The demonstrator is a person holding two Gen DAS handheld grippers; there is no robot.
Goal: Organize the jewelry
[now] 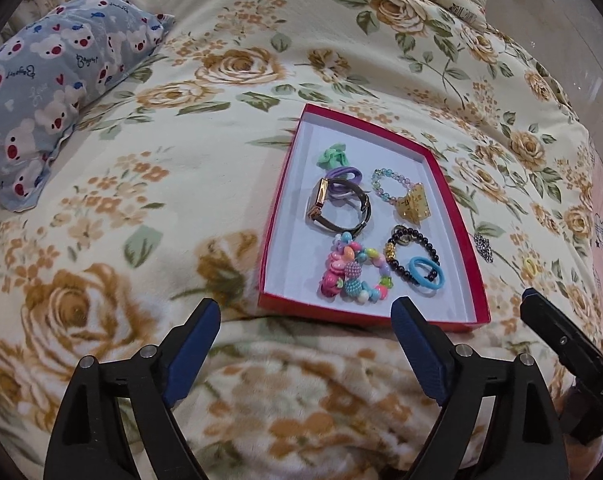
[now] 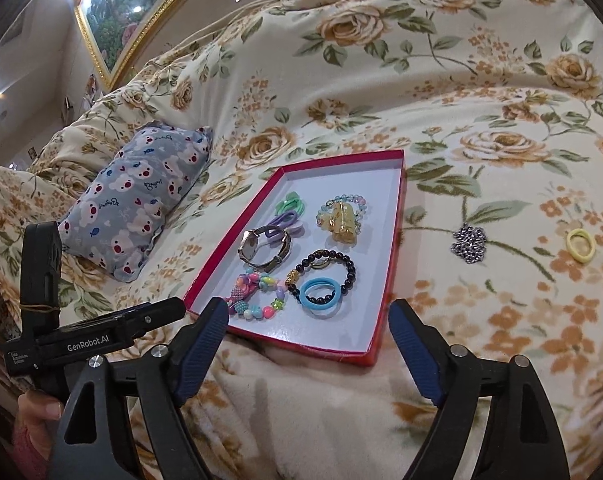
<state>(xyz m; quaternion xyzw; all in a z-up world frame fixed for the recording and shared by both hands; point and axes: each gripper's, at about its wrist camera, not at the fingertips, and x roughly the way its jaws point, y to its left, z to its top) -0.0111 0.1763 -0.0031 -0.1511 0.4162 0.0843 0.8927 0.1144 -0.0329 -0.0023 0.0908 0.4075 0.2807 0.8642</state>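
A shallow red box with a white floor lies on a bed under a floral blanket. Its long axis runs from the near edge, just beyond the tools, away toward the far side of the bed. Inside, from far to near, lie a green hair tie, a purple hair tie, a watch standing on its band, a pale beaded bracelet with a yellow hair claw, a dark beaded bracelet, a blue hair tie and a colourful beaded bracelet.

The left tool hovers near the box's near edge, jaws spread wide with nothing between them. The right tool does likewise, equally wide and empty.

Right of the box, a silver chain lies bunched on the blanket. Only the right wrist view clearly shows a yellow hair tie farther right, a gold-framed picture and a hand gripping the left tool's handle. A bear-print pillow lies to the left.
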